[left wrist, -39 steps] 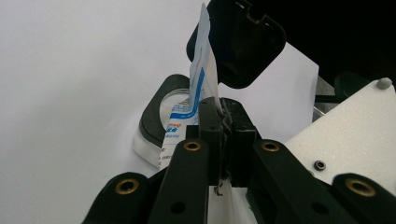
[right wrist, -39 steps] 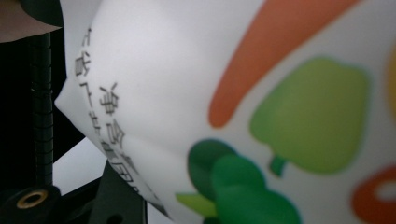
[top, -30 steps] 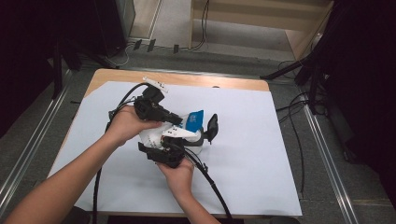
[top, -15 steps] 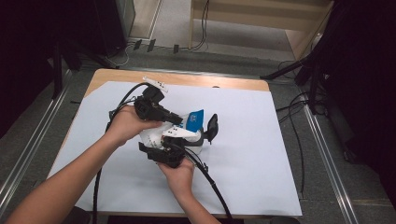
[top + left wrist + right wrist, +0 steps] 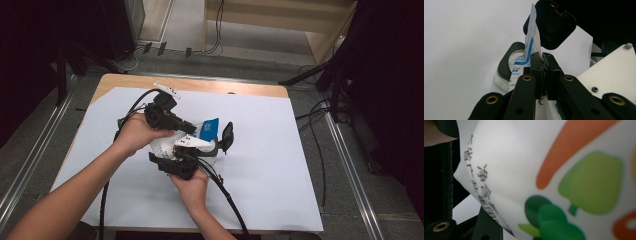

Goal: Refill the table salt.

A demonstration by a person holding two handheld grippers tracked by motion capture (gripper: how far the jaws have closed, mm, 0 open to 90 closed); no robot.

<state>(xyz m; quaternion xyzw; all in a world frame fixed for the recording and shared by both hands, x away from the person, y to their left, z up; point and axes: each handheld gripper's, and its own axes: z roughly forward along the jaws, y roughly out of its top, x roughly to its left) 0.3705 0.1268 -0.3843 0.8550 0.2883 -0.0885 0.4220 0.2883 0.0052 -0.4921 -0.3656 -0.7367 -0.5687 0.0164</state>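
A white pouch (image 5: 164, 146) with a blue-printed top edge (image 5: 210, 128) is held up at the middle of the table. My left gripper (image 5: 192, 129) comes from the left and is shut on that thin top edge (image 5: 530, 45); its jaws (image 5: 543, 60) press flat together on it. My right gripper (image 5: 199, 151) comes from below and is shut on the pouch's bulging body (image 5: 549, 170), printed with vegetables; one ribbed finger (image 5: 446, 182) lies against its side. Just beyond stands a small black-rimmed container (image 5: 507, 63) with its black lid (image 5: 551, 25) hinged up (image 5: 227, 136).
A white sheet (image 5: 280, 150) covers the wooden table (image 5: 125, 80). Black cables (image 5: 230, 200) trail from both grippers towards the near edge. Metal rails and floor cables (image 5: 320, 115) run along both sides of the table.
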